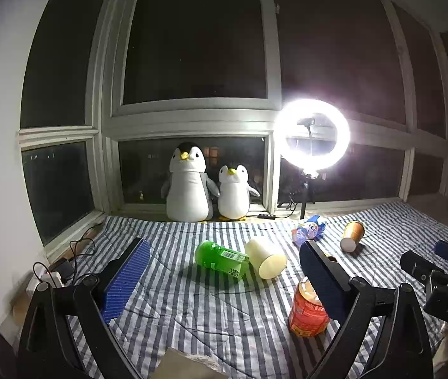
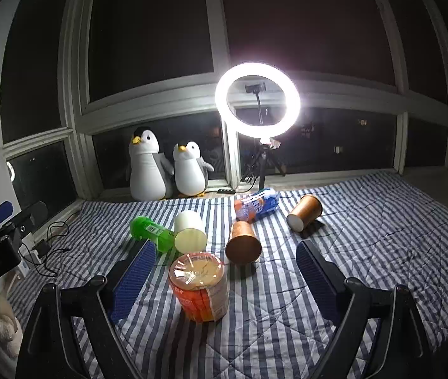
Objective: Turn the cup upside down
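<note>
A brown paper cup stands on the striped blanket, its round end facing me, just beyond the open right gripper. A second brown cup lies on its side farther right. A cream cup lies on its side beside a green bottle. My left gripper is open and empty, well short of the cream cup. Its right finger hides the near brown cup in the left wrist view.
An orange sealed jar stands close between the right gripper's fingers. A blue-orange snack packet lies at the back. Two plush penguins, a ring light on a tripod and cables line the window side.
</note>
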A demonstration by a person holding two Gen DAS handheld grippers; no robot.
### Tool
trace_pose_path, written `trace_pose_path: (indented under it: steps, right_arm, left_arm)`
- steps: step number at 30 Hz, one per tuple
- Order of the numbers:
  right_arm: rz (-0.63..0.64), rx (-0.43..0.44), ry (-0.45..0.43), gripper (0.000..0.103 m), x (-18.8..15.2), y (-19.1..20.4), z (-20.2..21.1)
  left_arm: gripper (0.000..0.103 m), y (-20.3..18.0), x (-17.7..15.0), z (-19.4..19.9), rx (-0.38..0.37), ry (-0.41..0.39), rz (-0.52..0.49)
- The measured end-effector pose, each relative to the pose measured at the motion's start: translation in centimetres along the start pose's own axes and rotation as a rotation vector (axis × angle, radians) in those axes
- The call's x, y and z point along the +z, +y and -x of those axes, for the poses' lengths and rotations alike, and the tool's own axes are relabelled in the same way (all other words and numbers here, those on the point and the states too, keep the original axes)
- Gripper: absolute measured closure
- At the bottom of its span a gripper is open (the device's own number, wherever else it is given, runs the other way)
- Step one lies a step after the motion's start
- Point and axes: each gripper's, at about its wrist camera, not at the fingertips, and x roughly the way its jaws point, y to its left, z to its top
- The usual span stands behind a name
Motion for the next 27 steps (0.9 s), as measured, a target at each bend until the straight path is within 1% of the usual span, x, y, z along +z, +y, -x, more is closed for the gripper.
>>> trace_pose_path:
  steps: [7,9,27]
  right_arm:
    - [0.012,0.005,-0.009,0.015,-0.07,0.46,0.29]
    - [0.015,0.003,-0.018,0.015,-0.08,0.52,0.53]
    - [0.007,0.002,-0.015,0.015,-0.19,0.21,0.43]
  left_arm:
    - [0.005,0.53,-0.06,0.24,0.002,0.015,0.005]
    - [0.001,0.57,-0.03,0.27,-0.001,0.015,0.005]
    - [0.001,0.43,0.0,-0.21,-0.001,0.021,-0.003]
